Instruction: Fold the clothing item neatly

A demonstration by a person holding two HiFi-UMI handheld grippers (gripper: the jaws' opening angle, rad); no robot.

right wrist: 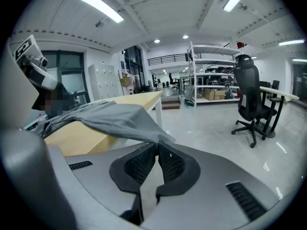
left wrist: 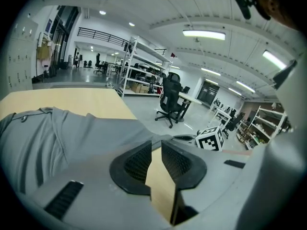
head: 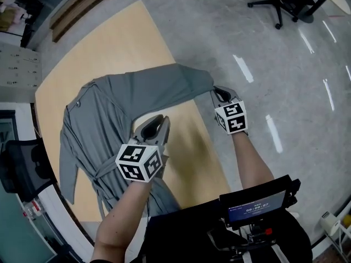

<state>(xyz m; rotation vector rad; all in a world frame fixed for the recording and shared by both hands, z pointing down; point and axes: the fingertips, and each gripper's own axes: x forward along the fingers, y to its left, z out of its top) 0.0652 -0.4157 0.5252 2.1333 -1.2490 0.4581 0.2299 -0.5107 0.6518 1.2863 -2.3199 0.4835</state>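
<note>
Nearest the camera, the left gripper (head: 158, 120) is poised over the near half of the wooden table (head: 109, 43). Its jaws are narrowly spread, with bare tabletop visible between them and cloth just beyond the tips. The right gripper (head: 220, 94) is just off the table's right edge, its jaws pressed together on the end of a sleeve (head: 175, 84). The sleeve is raised clear of the table and drawn taut across that edge. The grey garment (head: 104, 114) lies spread over the table's left half, with a waist tie (head: 103, 174) toward the near edge. Beyond the table's far right corner, an office chair (head: 285, 1) stands on the polished floor (head: 263, 48).
</note>
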